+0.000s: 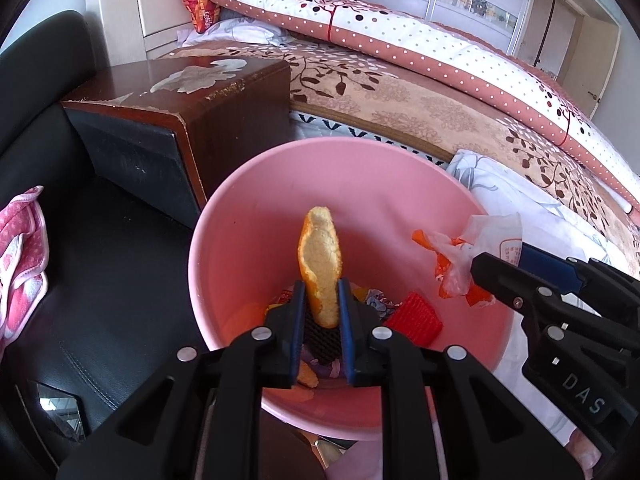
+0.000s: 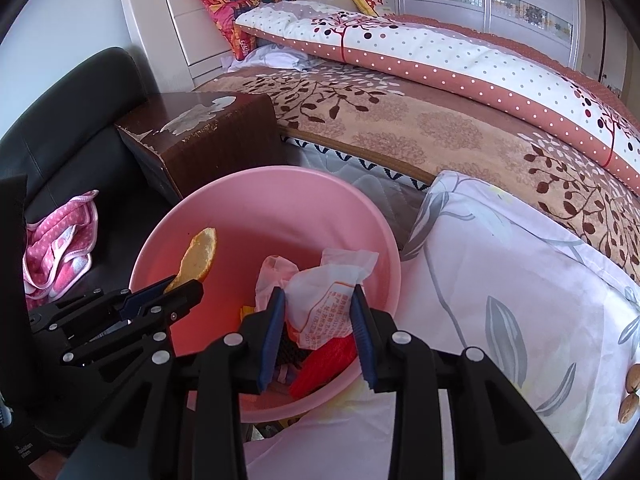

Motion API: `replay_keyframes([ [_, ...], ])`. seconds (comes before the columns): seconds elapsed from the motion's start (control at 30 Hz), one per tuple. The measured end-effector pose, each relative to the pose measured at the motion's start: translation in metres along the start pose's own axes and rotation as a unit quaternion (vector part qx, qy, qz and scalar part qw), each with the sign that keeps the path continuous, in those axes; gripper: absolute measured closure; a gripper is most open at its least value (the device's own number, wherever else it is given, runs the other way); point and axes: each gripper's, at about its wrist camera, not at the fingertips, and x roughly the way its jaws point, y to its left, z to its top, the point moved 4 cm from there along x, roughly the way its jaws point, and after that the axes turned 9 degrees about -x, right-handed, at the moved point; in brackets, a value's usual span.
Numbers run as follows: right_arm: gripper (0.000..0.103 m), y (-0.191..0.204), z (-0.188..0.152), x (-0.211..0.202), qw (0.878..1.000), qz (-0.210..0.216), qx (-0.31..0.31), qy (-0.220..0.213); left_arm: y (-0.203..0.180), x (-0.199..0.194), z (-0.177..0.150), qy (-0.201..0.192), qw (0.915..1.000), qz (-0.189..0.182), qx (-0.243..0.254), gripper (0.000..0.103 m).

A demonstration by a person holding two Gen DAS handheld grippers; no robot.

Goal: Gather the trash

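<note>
**Left wrist view: both loads over the bin, release step in hand**

Left wrist view shows my left gripper (image 1: pixel 320 300) pinching a peel (image 1: pixel 320 264) between its blue pads. The peel stands nearly upright, its lower end clamped, its upper end free above the inside of the pink bin (image 1: pixel 248 184). The pads sit close together with only the peel's thickness between them.

My right gripper (image 2: pixel 320 320) holds a crumpled wrapper (image 2: pixel 328 300), white with orange print. The pads press on its two sides, set moderately apart by its bulk. The wrapper hangs inside the bin's rim, toward the side nearest the bedding (image 2: pixel 500 272).

The bin stands between a dark wooden box (image 1: pixel 180 120) and the bed. It already holds a red piece (image 1: pixel 416 318) and other scraps at the bottom, partly hidden by my fingers.

Step in hand, as I judge it: deposit. Both items are carried and positioned over the bin mouth; neither is yet let go.

Next move calls for:
1. Spread both pairs of fingers fully so each item falls clear.
2. Watch the wrapper: it is light and may cling to a pad.
3. Watch the peel: being upright, it may tip toward the rim as it drops.
4. Withdraw upward without knocking the rim.

Two small brown items (image 2: pixel 630 392) lie on the bedding at the right edge of the right wrist view; I cannot tell what they are.
</note>
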Motion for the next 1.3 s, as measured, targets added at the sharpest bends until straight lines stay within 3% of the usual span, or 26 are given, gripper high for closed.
replay_keyframes([
  [0.3, 0.07, 0.002, 0.001, 0.0, 1.0, -0.002, -0.005, -0.001, 0.004, 0.002, 0.0, 0.005, 0.9999, 0.005, -0.009, 0.084],
  [0.43, 0.07, 0.003, 0.002, 0.0, 1.0, -0.003, -0.006, -0.001, 0.005, 0.0, 0.0, 0.002, 0.9999, 0.005, -0.013, 0.07],
  [0.67, 0.069, 0.005, 0.004, -0.001, 1.0, 0.002, -0.009, -0.005, 0.01, -0.005, 0.002, -0.005, 0.9998, 0.002, -0.02, 0.067],
  [0.77, 0.066, 0.007, 0.005, -0.003, 1.0, 0.008, -0.012, -0.009, 0.011, -0.006, 0.003, -0.007, 0.9997, 0.003, -0.021, 0.056],
  [0.9, 0.059, 0.007, 0.005, -0.006, 1.0, 0.009, -0.013, -0.013, 0.011, -0.008, 0.004, -0.007, 0.9997, 0.002, -0.021, 0.054],
  [1.3, 0.054, 0.002, -0.004, -0.016, 1.0, -0.004, -0.005, -0.017, 0.009, -0.012, 0.002, -0.011, 0.9997, 0.005, -0.019, 0.054],
])
